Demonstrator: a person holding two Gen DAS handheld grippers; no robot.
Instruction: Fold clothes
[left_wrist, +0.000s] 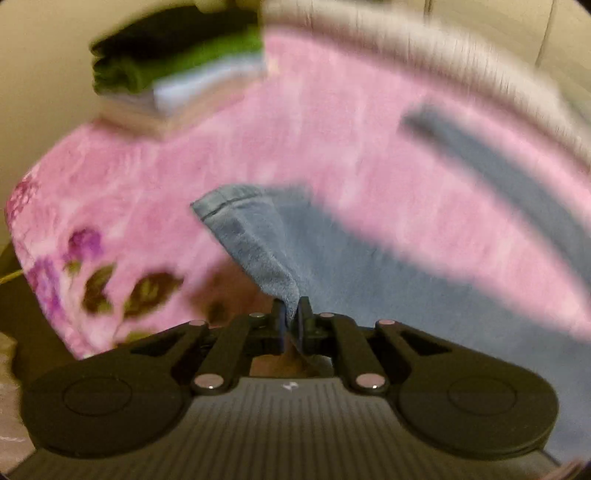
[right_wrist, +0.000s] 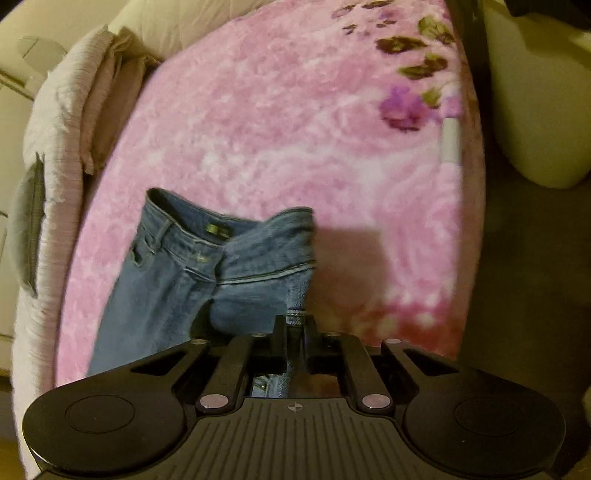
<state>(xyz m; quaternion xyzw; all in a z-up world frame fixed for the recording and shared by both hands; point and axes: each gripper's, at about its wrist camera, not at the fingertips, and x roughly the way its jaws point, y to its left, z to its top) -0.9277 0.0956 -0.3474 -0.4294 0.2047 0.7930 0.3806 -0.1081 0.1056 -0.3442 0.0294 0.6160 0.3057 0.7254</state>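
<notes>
Both grippers clench the jeans (right_wrist: 192, 266) over the pink blanket (right_wrist: 280, 122): the left gripper (left_wrist: 290, 317) pinches a hem, the right gripper (right_wrist: 295, 325) denim, waistband pointing ahead, legs trailing back-left.

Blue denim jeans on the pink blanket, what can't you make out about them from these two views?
- Left wrist: blue denim jeans smeared by motion blur; which part the left hand-held gripper pinches is unclear.
- Right wrist: legs cut off behind the right hand-held gripper.
- Waistband label: too small to read.
</notes>
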